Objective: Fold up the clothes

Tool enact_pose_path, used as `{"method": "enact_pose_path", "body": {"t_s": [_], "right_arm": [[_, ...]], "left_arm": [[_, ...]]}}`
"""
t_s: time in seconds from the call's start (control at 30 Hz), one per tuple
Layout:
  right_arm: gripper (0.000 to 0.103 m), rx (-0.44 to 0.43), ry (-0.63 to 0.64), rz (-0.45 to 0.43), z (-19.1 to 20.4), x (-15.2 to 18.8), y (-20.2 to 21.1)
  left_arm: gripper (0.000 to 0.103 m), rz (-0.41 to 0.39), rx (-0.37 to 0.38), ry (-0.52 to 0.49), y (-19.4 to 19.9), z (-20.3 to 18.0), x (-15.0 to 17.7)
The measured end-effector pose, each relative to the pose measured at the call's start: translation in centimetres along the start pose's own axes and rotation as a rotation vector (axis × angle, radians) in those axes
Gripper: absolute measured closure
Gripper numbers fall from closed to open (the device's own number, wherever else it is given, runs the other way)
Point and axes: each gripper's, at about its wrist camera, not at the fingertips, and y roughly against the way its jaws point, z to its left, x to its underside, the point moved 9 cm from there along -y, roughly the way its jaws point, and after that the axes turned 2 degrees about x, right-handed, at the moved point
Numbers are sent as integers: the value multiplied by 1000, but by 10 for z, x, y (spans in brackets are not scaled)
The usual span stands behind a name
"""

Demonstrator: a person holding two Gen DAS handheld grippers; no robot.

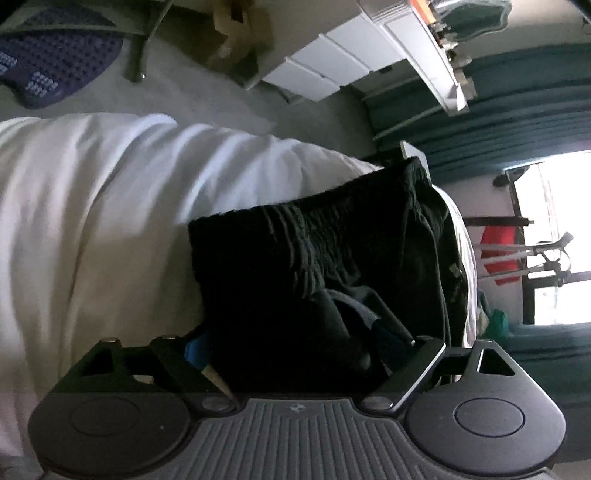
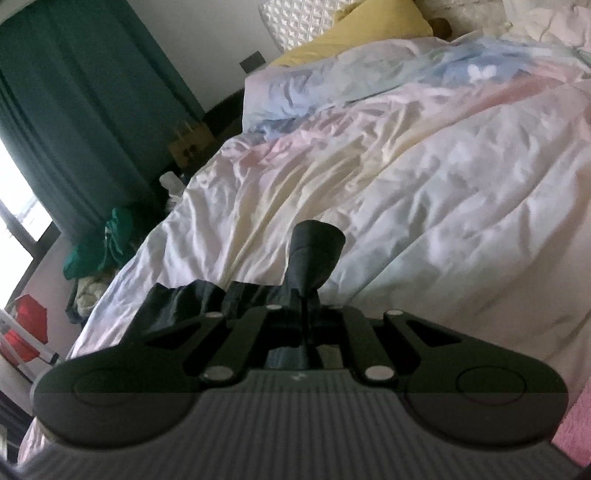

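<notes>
A black garment with a gathered elastic waistband [image 1: 325, 258] hangs bunched in front of my left gripper [image 1: 295, 350]. Its cloth fills the space between the two spread fingers, so the fingertips are hidden and the grip is unclear. In the right wrist view my right gripper [image 2: 306, 295] is shut, its fingers pressed together on a fold of the same black garment [image 2: 192, 306], which bunches to the left of the fingers above the white bed cover [image 2: 424, 206].
The bed carries a rumpled white and pastel duvet [image 2: 369, 96] and a yellow pillow [image 2: 354, 29]. Green curtains [image 2: 81, 96], a window [image 1: 554, 236], white drawers [image 1: 325, 70], a blue bumpy mat [image 1: 55, 62] and a green clothes pile [image 2: 103, 243] surround it.
</notes>
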Motion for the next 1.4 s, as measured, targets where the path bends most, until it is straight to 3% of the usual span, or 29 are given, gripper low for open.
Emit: {"method": "enact_pose_path", "body": {"t_s": [0.07, 0.13, 0.23, 0.33, 0.4, 0.53, 0.67, 0.83, 0.97, 1.13, 1.23, 1.4], "right_arm": [[98, 1, 8, 11, 1, 2, -4], [98, -4, 6, 10, 2, 2, -5], [98, -22, -3, -8, 4, 0, -3], [98, -34, -39, -33, 1, -5, 4], [98, -44, -105, -42, -7, -10, 11], [98, -48, -133, -44, -19, -16, 24], [98, -70, -104, -39, -27, -24, 33], [98, -64, -104, -44, -33, -39, 37], [98, -80, -53, -47, -19, -46, 32], [98, -110, 9, -56, 36, -61, 16], [98, -136, 78, -94, 92, -75, 2], [98, -124, 193, -125, 181, -78, -52]], "left_arm": [[35, -24, 5, -6, 3, -2, 0], [63, -34, 37, -12, 7, -5, 2], [81, -73, 80, -35, 17, -11, 4], [90, -130, 120, -119, 39, -26, 16], [92, -129, 166, -153, 55, -37, 16], [94, -34, 306, 15, 83, -29, 0], [95, 29, 354, 97, 100, -23, -23], [95, 69, 340, 137, 104, -12, -45], [95, 60, 304, 69, 94, -30, -51], [95, 37, 277, 29, 74, -86, -70], [94, -16, 253, -38, 56, -134, -79], [93, -109, 127, -158, -29, -222, -100]]}}
